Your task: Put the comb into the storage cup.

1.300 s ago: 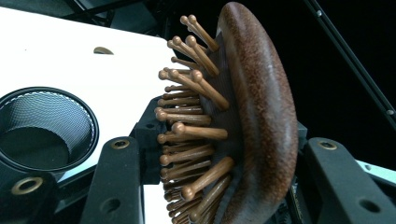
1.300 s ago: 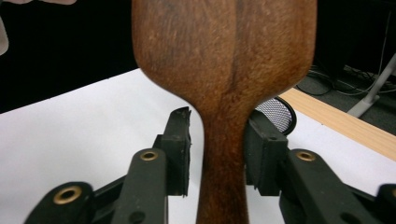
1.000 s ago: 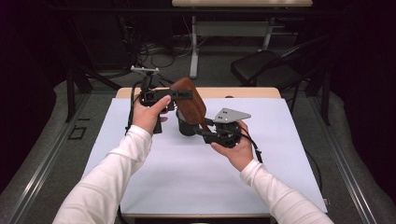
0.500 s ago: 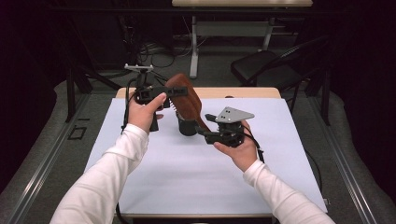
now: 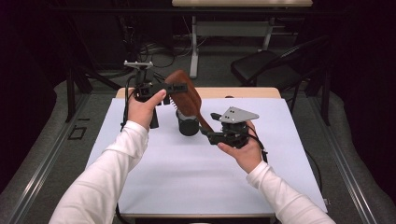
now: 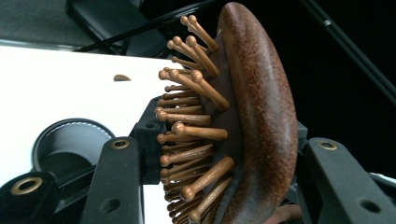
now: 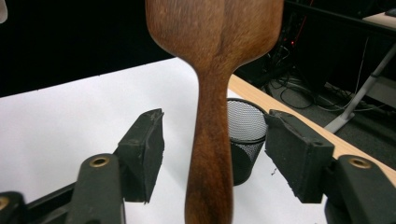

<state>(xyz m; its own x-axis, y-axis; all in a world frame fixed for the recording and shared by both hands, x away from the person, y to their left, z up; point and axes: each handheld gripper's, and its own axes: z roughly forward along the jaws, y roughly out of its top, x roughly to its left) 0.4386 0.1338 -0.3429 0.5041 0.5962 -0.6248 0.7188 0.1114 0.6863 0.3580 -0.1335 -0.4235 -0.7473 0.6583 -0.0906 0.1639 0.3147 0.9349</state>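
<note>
Clamping the head of the wooden hairbrush (image 6: 252, 121) between its 2 jaws, the left gripper (image 5: 175, 87) holds the brush in the air above the white table (image 5: 187, 177), bristles (image 6: 191, 116) facing 1 jaw and the smooth back facing the other. Its handle (image 7: 210, 154) slants down toward the right gripper (image 5: 211, 133), whose jaws have just been opening and now stand apart on either side of the handle without touching it. A black mesh cup (image 5: 187, 125) stands on the table just below the brush.
</note>
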